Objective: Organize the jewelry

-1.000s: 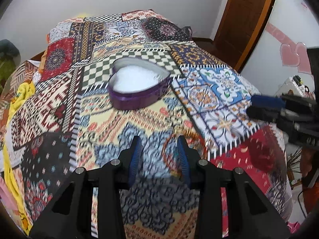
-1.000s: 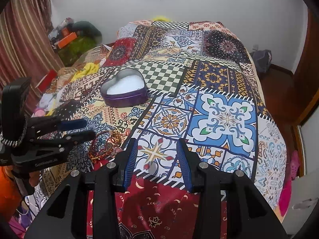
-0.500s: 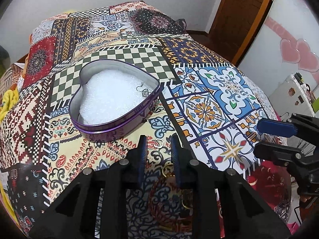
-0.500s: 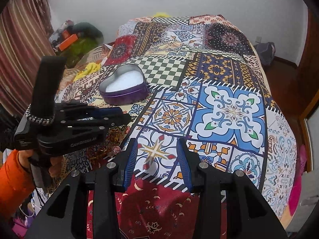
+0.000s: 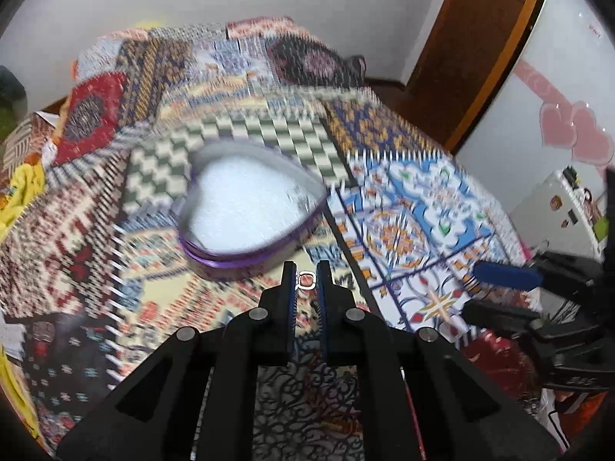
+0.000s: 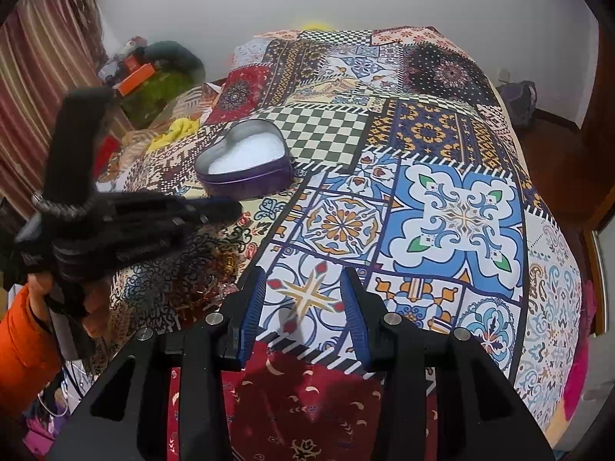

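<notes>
Small silver ring-like jewelry piece (image 5: 306, 280) sits between the tips of the left gripper (image 5: 306, 282), centre of the left wrist frame. Jaws closing on it, gap now narrow; pads look to be touching its sides. Exact type of piece too small to tell.

Just above it in frame: purple heart-shaped tin (image 5: 250, 215), open, white padding inside, blurred. A small silver item lies at the tin's right inner edge, unclear what. In the right wrist frame the same tin (image 6: 246, 167) is upper left of centre, resting on the patchwork bedspread (image 6: 453, 207).

Pile of reddish-gold bangles/chains (image 6: 215, 269) lies on the bedspread at left centre of the right wrist frame, below the left gripper (image 6: 230, 207), partly hidden by it. A hand in an orange sleeve (image 6: 19, 342) holds that gripper at lower left.

Right gripper (image 6: 305, 307) at bottom centre of its own frame, jaws spread partway, nothing between them, only bedspread behind. It also shows at the right edge of the left wrist frame (image 5: 499, 292), blue pads apart.

Wooden door (image 5: 480, 46) upper right, pink heart stickers (image 5: 576, 134) on the wall at right.
</notes>
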A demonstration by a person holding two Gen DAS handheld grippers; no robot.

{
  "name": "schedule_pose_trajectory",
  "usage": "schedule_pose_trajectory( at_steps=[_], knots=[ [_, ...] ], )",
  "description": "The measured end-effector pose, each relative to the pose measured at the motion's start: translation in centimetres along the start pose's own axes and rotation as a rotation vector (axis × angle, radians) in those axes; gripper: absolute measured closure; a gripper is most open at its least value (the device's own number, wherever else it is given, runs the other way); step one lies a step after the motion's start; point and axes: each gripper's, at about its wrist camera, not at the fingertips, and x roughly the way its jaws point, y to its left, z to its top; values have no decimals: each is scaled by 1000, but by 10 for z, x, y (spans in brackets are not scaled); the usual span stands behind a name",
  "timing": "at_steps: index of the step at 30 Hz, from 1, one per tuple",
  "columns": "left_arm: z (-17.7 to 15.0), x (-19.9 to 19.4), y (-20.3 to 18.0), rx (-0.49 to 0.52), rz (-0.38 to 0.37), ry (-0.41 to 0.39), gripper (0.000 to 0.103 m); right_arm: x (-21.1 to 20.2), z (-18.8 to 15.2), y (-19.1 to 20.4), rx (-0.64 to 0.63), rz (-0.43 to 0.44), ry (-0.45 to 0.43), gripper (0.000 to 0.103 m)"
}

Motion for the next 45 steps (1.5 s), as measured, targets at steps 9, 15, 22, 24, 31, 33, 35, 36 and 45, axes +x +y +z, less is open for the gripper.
schedule_pose_trajectory(
  at_steps=[9, 15, 22, 24, 31, 33, 35, 36, 45],
  knots=[
    [32, -14, 19, 0, 79, -75, 95, 9, 3, 12, -11, 30, 8, 66],
    [30, 0, 24, 14, 114, -59, 95, 15, -1, 24, -43, 40, 32, 66],
    [20, -12, 16, 61, 106, -52, 88, 29, -6, 39, -104, 39, 74, 66],
    [16, -14, 14, 71, 129, -50, 73, 32, -8, 42, -121, 41, 84, 66],
    [-5, -29, 22, 45, 139, -41, 69, 39, -6, 50, -173, 46, 106, 70],
    [-13, -32, 25, 37, 141, -32, 68, 41, -6, 51, -183, 63, 117, 80],
    [-20, -34, 27, 29, 138, -18, 68, 42, -7, 53, -194, 63, 121, 83],
    [-24, -34, 28, 26, 136, -7, 68, 43, -7, 54, -203, 60, 121, 84],
    [-54, -29, 23, -4, 85, 61, 68, 38, -10, 55, -213, 37, 112, 90]
  ],
)
